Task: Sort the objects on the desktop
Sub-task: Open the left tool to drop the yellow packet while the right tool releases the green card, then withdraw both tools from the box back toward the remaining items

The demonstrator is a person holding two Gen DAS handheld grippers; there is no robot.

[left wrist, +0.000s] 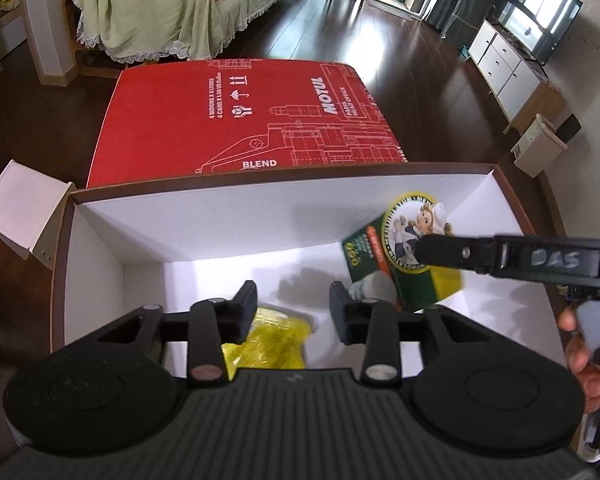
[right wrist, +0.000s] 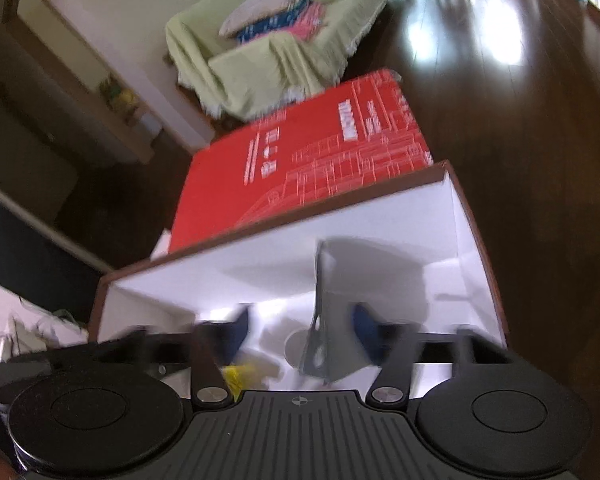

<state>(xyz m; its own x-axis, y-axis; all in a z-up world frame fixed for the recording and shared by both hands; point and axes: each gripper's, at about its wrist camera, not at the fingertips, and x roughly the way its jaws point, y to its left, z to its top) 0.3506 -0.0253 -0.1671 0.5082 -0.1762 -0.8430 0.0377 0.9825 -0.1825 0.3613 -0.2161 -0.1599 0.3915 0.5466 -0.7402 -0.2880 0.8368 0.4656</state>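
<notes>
We count one white box (left wrist: 228,224), open-topped, with one yellow bag (left wrist: 276,344) and one green carton (left wrist: 404,256) inside. Our left hand-held gripper (left wrist: 293,312) hangs over it, jaws wide and empty. Our right hand-held gripper (right wrist: 300,334) looks spread too, the blurred carton beside one finger; whether it grips, we cannot tell. One red box (left wrist: 244,120) borders the far wall; the floor inside lies mostly bare.

My way into the box (left wrist: 260,216) is open at left; the carton (left wrist: 416,256) blocks the right.
</notes>
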